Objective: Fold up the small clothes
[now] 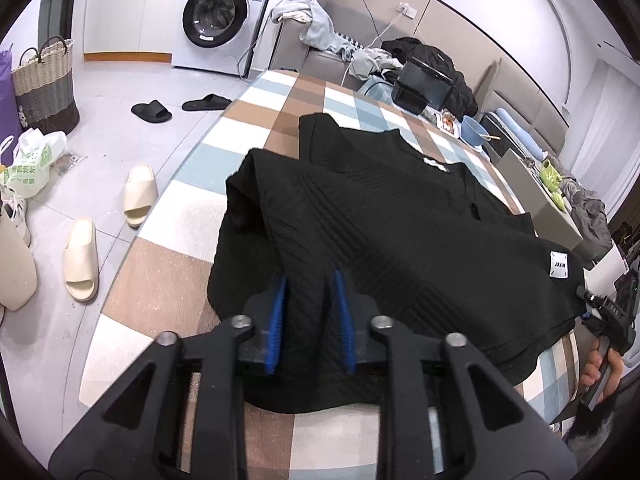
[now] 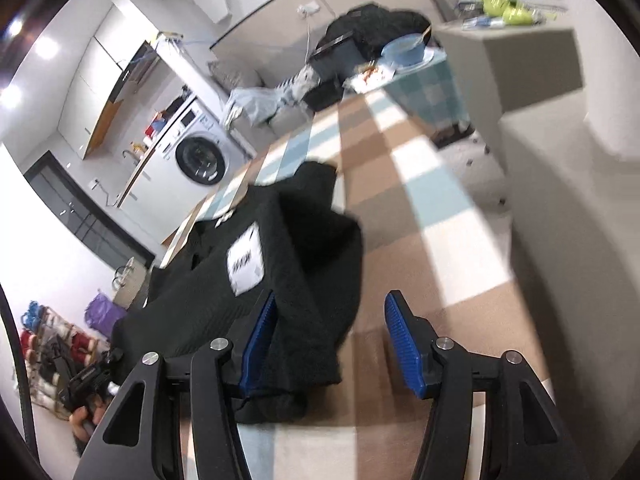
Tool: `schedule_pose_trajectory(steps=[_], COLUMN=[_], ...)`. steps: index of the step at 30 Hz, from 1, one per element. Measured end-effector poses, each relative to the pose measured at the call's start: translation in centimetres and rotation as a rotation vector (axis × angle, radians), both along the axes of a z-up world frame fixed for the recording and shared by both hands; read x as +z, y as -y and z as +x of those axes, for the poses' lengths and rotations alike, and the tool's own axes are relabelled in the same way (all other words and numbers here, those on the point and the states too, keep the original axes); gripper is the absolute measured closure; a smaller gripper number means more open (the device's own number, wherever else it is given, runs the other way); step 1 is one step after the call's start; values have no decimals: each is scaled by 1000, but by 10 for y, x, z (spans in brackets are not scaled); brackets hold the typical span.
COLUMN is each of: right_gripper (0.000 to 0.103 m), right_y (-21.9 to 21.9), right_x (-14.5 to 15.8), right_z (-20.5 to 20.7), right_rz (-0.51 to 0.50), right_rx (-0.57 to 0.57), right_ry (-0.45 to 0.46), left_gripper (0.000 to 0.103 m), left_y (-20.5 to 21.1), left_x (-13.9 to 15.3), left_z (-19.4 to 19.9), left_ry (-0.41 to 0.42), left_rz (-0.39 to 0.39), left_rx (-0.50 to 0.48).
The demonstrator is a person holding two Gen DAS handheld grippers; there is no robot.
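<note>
On checked tablecloth (image 1: 168, 208) | black garment (image 1: 400, 240) pinched by left gripper (image 1: 310, 320) | right view blurred

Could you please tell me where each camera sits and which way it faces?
Left wrist: sits on the left gripper, looking along the checked table; jaws shut on the black garment; right hand at the edge.
Right wrist: sits on the right gripper, facing the washing machine; jaws open around the garment's corner.
Shared: garment, white label, blue bowl.
</note>
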State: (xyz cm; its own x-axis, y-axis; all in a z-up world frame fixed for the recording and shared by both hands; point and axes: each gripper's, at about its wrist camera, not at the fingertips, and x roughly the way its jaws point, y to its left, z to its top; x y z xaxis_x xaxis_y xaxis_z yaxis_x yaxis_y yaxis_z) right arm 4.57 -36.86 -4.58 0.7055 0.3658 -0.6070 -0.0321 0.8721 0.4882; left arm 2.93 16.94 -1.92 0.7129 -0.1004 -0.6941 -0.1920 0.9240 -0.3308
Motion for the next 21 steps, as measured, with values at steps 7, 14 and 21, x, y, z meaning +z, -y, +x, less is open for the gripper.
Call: schedule_pose_trajectory(steps=[7,14,21], right_gripper=[37,47,67], right_y=[1,-18,-26], right_x=[-14,-10,1], right_z=[13,10,4], right_rz=[41,26,-13], right_rx=[48,131,144], right_ry=[-67,-19,43], left_gripper=[70,68,68], left_y=[11,17,17], left_x=[-6,-7,-10], left_z=[6,5,4], left_ry=[-14,-23,0], left_rz=[19,40,38], left_rx=[-8,-23,-3])
